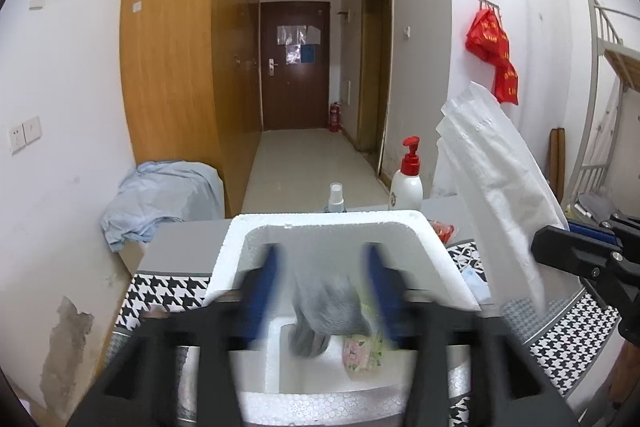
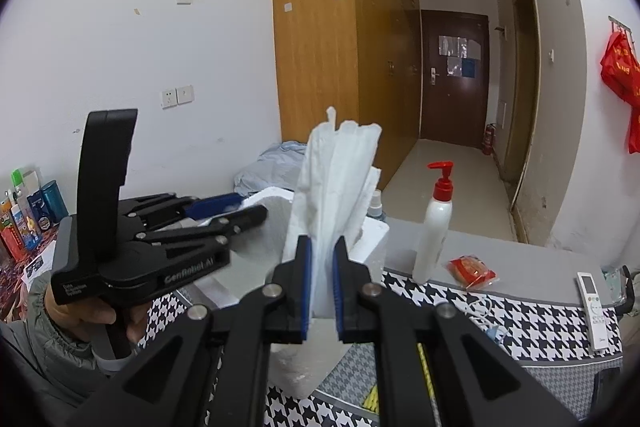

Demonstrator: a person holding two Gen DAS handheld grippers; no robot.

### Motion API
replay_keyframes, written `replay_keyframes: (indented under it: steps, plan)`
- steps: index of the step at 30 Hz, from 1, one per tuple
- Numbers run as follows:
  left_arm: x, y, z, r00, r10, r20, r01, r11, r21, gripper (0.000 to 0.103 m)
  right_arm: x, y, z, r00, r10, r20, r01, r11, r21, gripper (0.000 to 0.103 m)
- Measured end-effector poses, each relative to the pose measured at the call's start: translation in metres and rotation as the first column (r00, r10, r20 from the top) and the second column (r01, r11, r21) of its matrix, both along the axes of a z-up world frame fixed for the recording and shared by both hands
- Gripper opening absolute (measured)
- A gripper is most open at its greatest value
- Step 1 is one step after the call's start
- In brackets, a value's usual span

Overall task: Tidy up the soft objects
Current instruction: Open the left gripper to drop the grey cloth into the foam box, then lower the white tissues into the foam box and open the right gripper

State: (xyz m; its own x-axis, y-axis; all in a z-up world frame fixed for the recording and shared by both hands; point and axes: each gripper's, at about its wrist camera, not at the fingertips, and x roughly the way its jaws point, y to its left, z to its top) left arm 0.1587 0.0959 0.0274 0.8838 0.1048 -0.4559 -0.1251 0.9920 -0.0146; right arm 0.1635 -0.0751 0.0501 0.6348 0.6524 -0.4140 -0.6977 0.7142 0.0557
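At the left of the desk [image 2: 500, 311] we held the left tool [image 1: 320, 291] over the white foam box [image 1: 332, 227]. Its blue fingers [image 1: 262, 291] stood wide apart and gripped nothing. Between and below them a grey cloth [image 1: 326, 311] lay in the box, beside a flowered packet [image 1: 362, 349]; motion blur kept us from telling whether the fingers touched the cloth.

The right tool [image 2: 321, 287] was closed on a bundle of white tissue sheets [image 2: 334, 187], clamped near the lower end, with the long axis upright and tilted slightly right. The box opening lay to the left of this tool and below the bundle, so we judged that the coming move turned on swinging the bundle leftward and down into the box. The left tool occupied that opening and stood in the way.

Further right, clear of that path, a pump bottle [image 2: 434, 227], a red packet [image 2: 472, 271] and a remote control [image 2: 594, 311] rested on the desk.
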Motion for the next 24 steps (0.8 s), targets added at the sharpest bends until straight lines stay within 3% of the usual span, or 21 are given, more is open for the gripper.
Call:
replay_keyframes:
  steps: [2, 4, 9, 24]
  plan:
    - [-0.006, 0.002, 0.002, 0.999, 0.032, 0.039, -0.032, 0.999, 0.008, 0.092, 0.0, 0.0, 0.0, 1.0, -0.002, 0.001, 0.002, 1.0, -0.001, 0.013]
    - [-0.01, 0.001, 0.003, 0.996, 0.056, 0.066, -0.058, 0.998, 0.036, 0.099, -0.001, 0.0, 0.001, 1.0, -0.002, 0.003, 0.002, 1.0, -0.003, 0.013]
    - [-0.018, 0.004, 0.006, 0.995, 0.055, 0.085, -0.056, 0.998, 0.017, 0.1, -0.003, 0.005, 0.003, 1.0, -0.001, 0.01, 0.001, 1.0, -0.006, 0.013]
    - [-0.054, 0.038, 0.017, 0.976, 0.165, 0.141, -0.168, 0.986, 0.013, 0.102, -0.005, 0.032, 0.007, 0.999, 0.042, 0.026, -0.041, 0.999, -0.023, 0.013]
